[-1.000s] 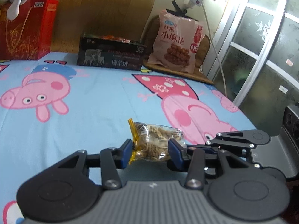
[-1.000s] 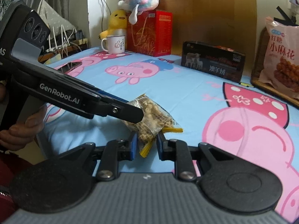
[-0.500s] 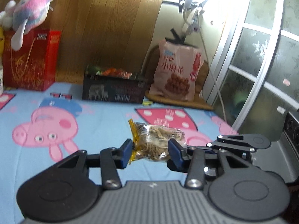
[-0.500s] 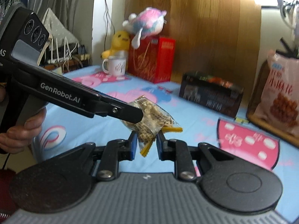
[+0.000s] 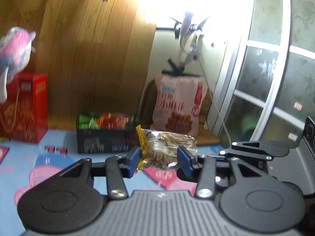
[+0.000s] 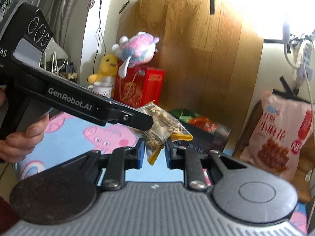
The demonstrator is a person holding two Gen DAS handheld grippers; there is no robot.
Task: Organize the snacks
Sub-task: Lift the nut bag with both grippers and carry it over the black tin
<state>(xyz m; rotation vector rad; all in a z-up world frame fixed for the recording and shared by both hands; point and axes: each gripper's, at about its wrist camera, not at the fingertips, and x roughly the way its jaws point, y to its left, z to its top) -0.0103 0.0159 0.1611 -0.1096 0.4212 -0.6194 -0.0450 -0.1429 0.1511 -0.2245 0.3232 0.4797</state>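
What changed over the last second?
Both claws, left claw and right claw, lifted the clear snack packet up off the pink-pig sheet; the background dropped in both views. Grips are unchanged: each claw stays shut on the packet. The black snack box stays put.

A snack packet [image 5: 167, 147] hangs above the bed [image 5: 29, 157], clear of the sheet, gripped from two sides: the left gripper [image 5: 158, 157] takes it across its width, the right gripper [image 6: 152, 151] at its lower end. Along the far edge of the bed, left to right, stand a gift box [image 6: 138, 86], a tray of snacks [image 5: 106, 135] and a big snack bag [image 5: 178, 106]. A plush toy [image 6: 135, 47] lies on the gift box; a mug [image 6: 102, 89] stands just left of it.
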